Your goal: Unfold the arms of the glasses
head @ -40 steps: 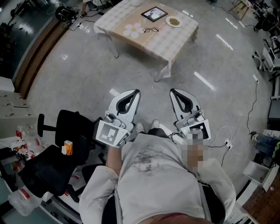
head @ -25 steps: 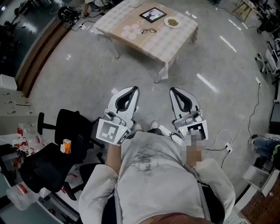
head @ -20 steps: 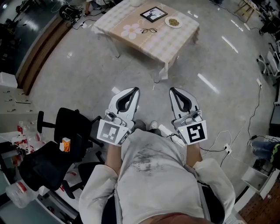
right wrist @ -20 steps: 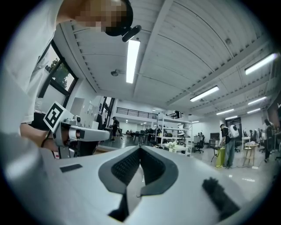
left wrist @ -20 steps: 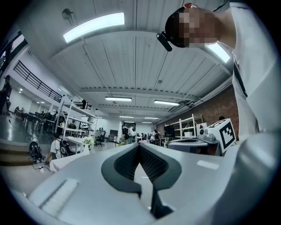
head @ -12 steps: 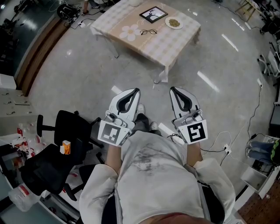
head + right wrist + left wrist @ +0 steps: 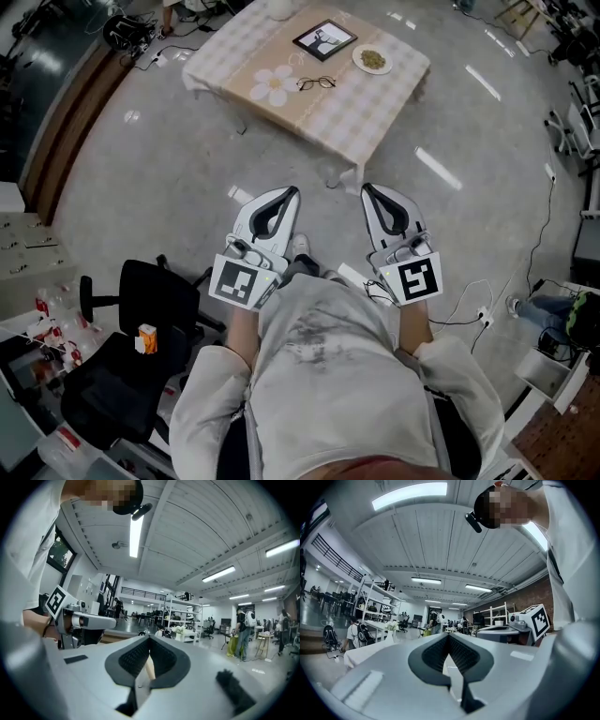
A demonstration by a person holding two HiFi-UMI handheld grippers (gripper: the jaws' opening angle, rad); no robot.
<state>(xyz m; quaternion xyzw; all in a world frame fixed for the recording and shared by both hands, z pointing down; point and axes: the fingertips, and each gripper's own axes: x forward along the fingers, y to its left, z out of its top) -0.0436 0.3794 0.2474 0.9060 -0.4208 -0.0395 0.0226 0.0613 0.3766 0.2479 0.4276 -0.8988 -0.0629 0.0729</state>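
Observation:
A pair of black-rimmed glasses (image 7: 317, 82) lies on a low table (image 7: 356, 112) covered with a checked cloth, far ahead in the head view. They are too small to tell how the arms stand. My left gripper (image 7: 291, 193) and right gripper (image 7: 367, 188) are held side by side in front of my torso, well short of the table. Both point level with the jaws closed together and nothing between them. In the left gripper view the left gripper (image 7: 449, 635) shows its tips meeting. The right gripper (image 7: 150, 638) looks the same in its own view.
On the table are a dark picture frame (image 7: 324, 39), a plate of food (image 7: 373, 59) and a daisy print (image 7: 272, 86). A black office chair (image 7: 141, 309) with an orange box (image 7: 145, 339) stands at my left. Cables (image 7: 487, 309) trail over the floor at right.
The table with the glasses has come nearer and sits lower in the head view; the chair has slipped back at my left. Both grippers stay shut in front of me.

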